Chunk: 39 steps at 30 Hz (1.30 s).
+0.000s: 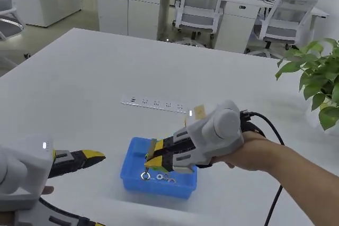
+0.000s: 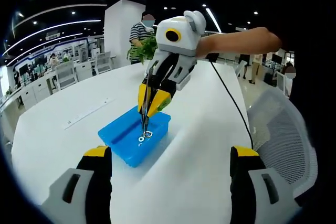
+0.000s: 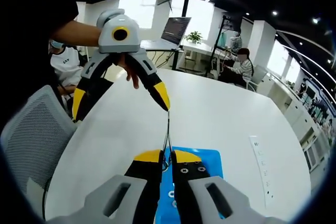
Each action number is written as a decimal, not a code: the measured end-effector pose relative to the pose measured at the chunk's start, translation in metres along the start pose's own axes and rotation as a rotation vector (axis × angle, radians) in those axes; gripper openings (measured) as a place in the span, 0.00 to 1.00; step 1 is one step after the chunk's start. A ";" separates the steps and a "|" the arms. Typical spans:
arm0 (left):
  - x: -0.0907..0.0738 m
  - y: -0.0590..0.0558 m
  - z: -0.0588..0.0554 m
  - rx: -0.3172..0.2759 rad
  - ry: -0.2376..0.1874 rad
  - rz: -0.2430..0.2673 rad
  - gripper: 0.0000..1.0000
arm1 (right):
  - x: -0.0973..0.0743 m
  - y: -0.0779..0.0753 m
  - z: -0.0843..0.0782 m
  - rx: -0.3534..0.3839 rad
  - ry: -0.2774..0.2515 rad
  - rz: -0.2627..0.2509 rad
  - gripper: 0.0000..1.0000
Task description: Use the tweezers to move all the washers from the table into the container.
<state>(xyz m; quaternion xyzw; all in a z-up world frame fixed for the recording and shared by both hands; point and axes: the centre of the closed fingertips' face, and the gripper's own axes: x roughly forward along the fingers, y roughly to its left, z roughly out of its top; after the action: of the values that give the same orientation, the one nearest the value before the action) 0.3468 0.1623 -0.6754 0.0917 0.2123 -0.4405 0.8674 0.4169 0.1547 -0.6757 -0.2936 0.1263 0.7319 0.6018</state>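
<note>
Right gripper (image 1: 153, 154) clamps the tweezers (image 2: 144, 114), tips nearly together over washers (image 1: 159, 177) inside the blue container (image 1: 130, 152); whether one is pinched is unclear. Washers judged light, hard, slippery: pinch across the rim. Left gripper (image 1: 94, 156) gapes beside the container.

Your right gripper (image 1: 153, 158) points to your left and tips downward, its jaws pinched almost together on the tweezers (image 2: 145, 114). Your right hand (image 1: 249, 151) wraps the back of the gripper, and the bare forearm (image 1: 296, 173) runs off toward the lower right. Your left gripper (image 2: 170, 152) sits low on your left side, roughly level and aimed at the right one, with its jaws spread wide. The two grippers are near each other but do not touch.
</note>
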 end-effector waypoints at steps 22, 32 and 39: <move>-0.001 0.009 -0.002 -0.022 -0.014 0.009 0.99 | 0.018 -0.026 -0.031 0.021 0.029 -0.037 0.08; 0.001 0.013 0.002 -0.021 -0.020 0.008 0.96 | 0.031 -0.026 -0.049 0.045 0.045 -0.022 0.08; 0.005 0.020 0.006 -0.005 -0.012 0.005 0.89 | 0.038 -0.022 -0.057 0.054 0.054 -0.006 0.08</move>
<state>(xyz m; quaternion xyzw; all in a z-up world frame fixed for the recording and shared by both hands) 0.3669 0.1688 -0.6728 0.0874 0.2078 -0.4385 0.8700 0.4496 0.1600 -0.7402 -0.2973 0.1615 0.7183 0.6079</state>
